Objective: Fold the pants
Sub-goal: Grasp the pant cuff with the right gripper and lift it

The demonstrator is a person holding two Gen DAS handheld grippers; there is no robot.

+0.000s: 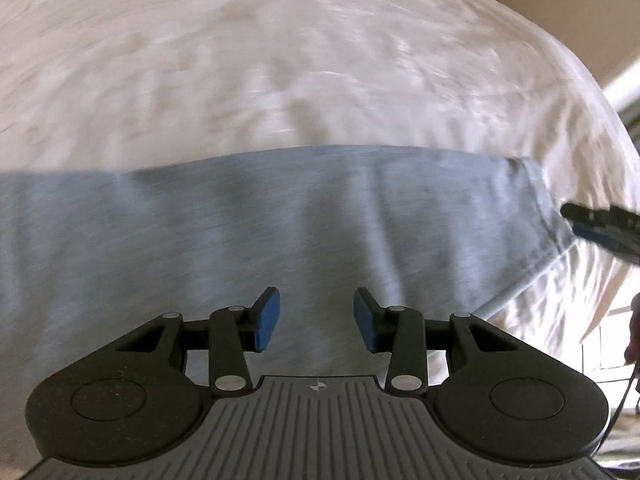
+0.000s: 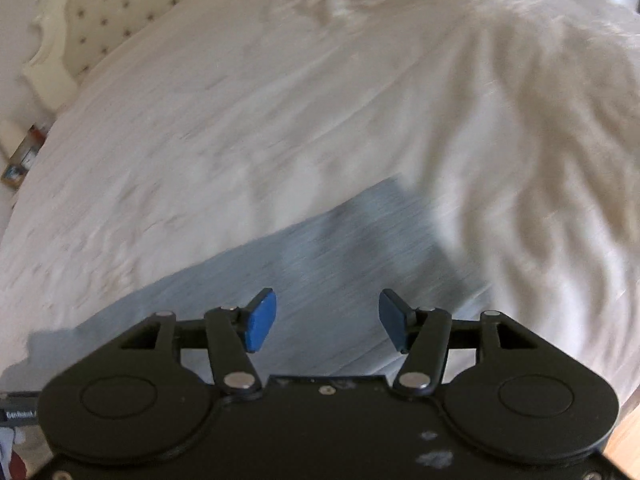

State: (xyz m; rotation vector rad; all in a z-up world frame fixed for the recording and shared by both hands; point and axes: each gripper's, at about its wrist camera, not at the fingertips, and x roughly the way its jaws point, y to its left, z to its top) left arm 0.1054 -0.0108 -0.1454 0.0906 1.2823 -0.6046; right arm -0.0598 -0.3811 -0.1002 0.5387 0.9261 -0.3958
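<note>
Your left hand-held gripper (image 1: 317, 319) hovers over the grey pants (image 1: 256, 240), jaws partly apart, holding nothing. Right hand-held gripper (image 2: 327, 320) wider, also empty. Pants lie flat across the bed (image 2: 280, 100), likely ready for regrasping.

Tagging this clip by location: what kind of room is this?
Most likely a bedroom. A wide bed under a rumpled white sheet fills both views, a tufted, buttoned headboard stands at its far end, and grey-blue pants lie spread on it.
</note>
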